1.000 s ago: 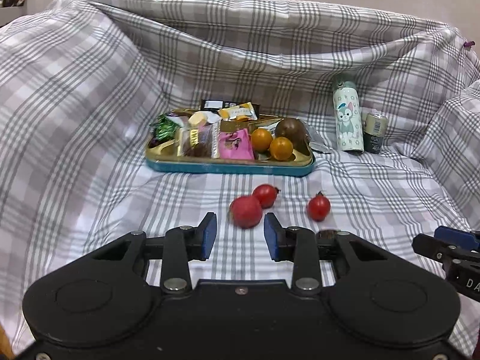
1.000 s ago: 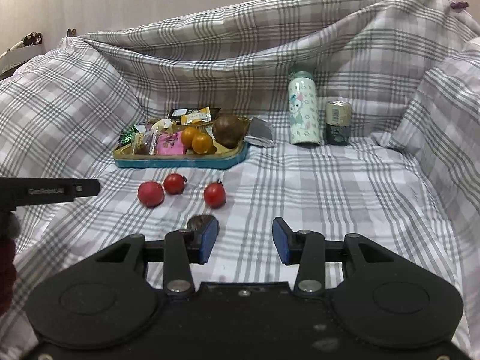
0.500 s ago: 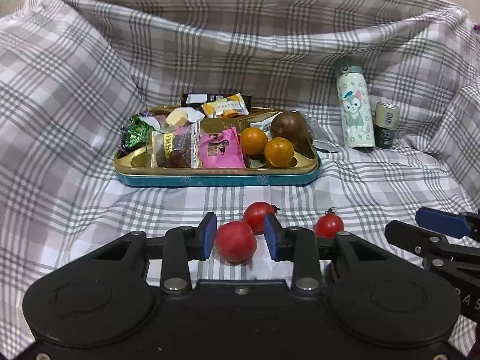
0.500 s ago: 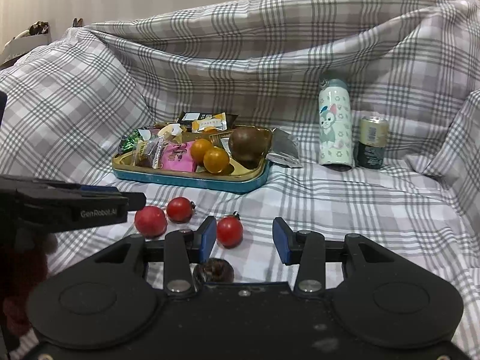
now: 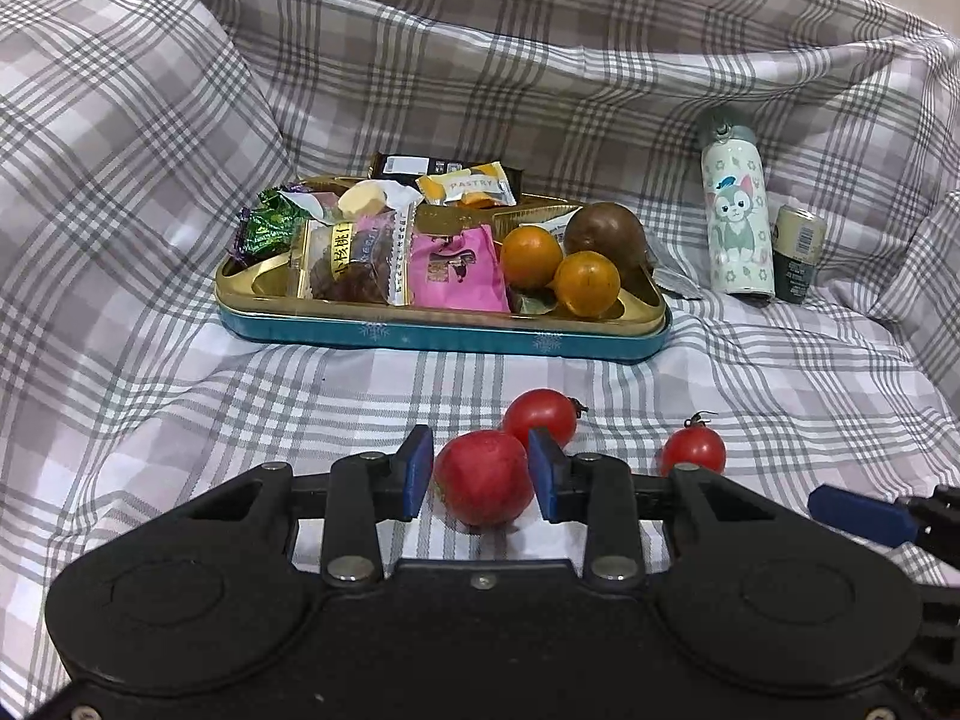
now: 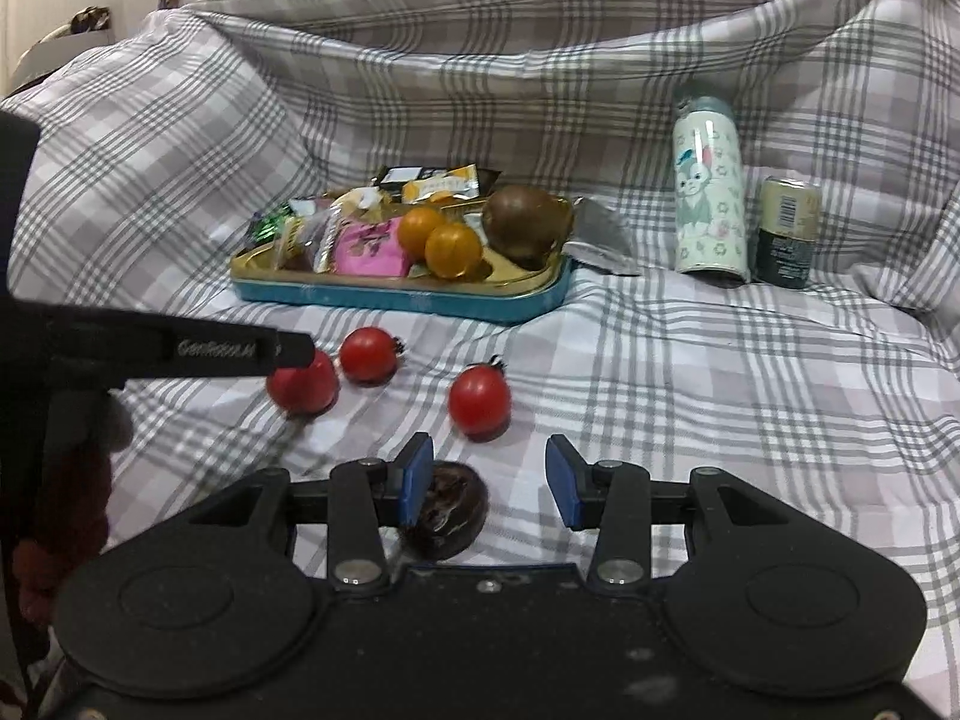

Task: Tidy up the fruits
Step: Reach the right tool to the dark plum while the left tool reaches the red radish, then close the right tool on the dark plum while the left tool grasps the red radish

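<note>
Left gripper (image 5: 480,477), jaws open, is set astride the large round red fruit (image 5: 483,476) on the plaid cloth (image 5: 150,390), ungripped; closure, then carriage to the gold-lined blue tin tray (image 5: 444,333) is judged next.

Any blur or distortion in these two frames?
Left wrist view: sharp, with the red fruit crisp between the left gripper fingers; fisheye bends the plaid cloth lines, dark corner vignette. Right wrist view: the left gripper's arm and nearby cloth on the left are motion-smeared; the bottle leans from distortion.
</note>
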Demonstrator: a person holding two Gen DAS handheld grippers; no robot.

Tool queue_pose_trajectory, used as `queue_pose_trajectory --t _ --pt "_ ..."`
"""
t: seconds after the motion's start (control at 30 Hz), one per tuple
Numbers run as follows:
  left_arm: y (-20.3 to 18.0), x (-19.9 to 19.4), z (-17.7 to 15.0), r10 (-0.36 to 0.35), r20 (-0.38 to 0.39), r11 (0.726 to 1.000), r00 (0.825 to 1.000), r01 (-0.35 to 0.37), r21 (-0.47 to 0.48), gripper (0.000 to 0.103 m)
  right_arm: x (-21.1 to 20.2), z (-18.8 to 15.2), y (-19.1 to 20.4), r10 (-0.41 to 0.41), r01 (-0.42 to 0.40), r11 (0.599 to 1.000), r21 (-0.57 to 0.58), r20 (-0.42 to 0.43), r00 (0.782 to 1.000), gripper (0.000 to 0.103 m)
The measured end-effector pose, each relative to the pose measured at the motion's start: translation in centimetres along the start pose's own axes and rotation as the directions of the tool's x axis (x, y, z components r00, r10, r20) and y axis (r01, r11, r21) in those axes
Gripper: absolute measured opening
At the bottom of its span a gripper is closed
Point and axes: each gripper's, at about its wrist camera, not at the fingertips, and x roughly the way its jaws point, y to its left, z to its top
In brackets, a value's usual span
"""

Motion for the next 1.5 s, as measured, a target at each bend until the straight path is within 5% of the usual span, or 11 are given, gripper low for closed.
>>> queue_pose_trajectory --t 0.73,1.5 --pt "1.7 0.8 -0.2 -0.019 0.006 0.992 1.000 0.020 -0.123 0.046 1.2 -1.0 1.7 0.037 -0.039 0.997 -0.062 -0.040 0.999 0.048" --pt "1.0 1.7 -0.7 -0.033 -0.036 0.995 0.999 0.029 -0.097 0.051 2.1 -1.4 2.4 -0.014 0.008 0.995 -0.099 -0.063 0.998 0.046"
